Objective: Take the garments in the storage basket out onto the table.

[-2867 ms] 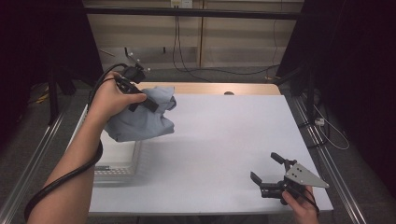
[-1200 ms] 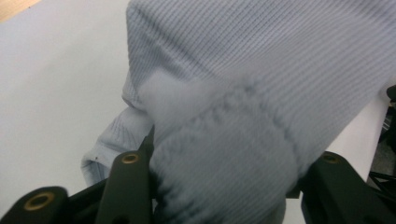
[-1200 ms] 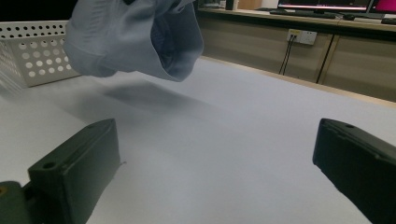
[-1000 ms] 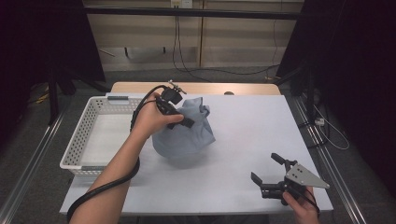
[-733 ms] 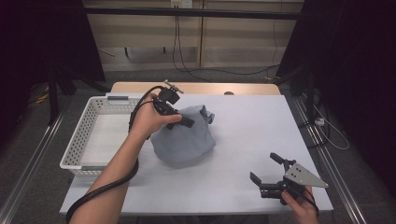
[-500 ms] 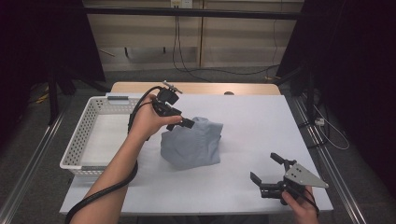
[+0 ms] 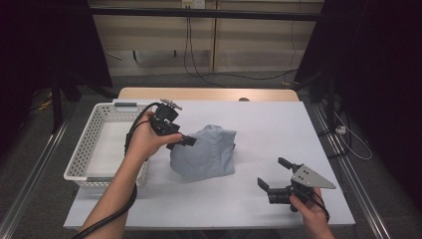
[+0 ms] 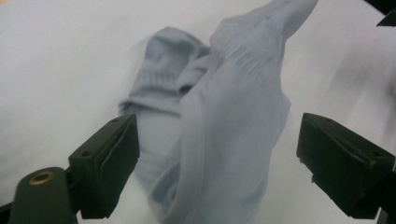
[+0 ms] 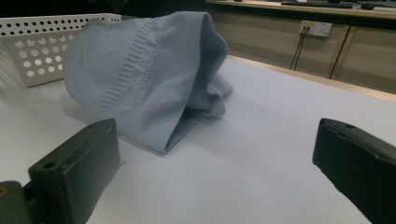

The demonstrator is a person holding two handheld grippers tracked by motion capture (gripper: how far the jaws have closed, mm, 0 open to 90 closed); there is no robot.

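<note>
A crumpled light-blue garment (image 7: 205,152) lies heaped in the middle of the white table (image 7: 278,124). My left gripper (image 7: 182,141) hovers at the heap's left upper edge. Its jaws have just been opening and now stand wide. In the left gripper view the blue cloth (image 8: 219,121) rises between the two black pads (image 8: 112,163) without either pressing on it. My right gripper (image 7: 273,177) rests open near the front right of the table, apart from the garment. From the right gripper view the garment (image 9: 149,70) sits ahead, beyond its spread jaws.
A white perforated basket (image 7: 94,144) stands at the table's left, close to the garment and under my left forearm; its wall (image 9: 32,51) shows behind the cloth. Metal rails (image 7: 348,174) run along both table sides. A wall socket (image 9: 316,28) and cables lie beyond the far edge.
The left hand carried the garment from over the basket to the table's middle, then opened its jaws and drew back leftward; the cloth slumped into a heap. The right gripper stayed put.
</note>
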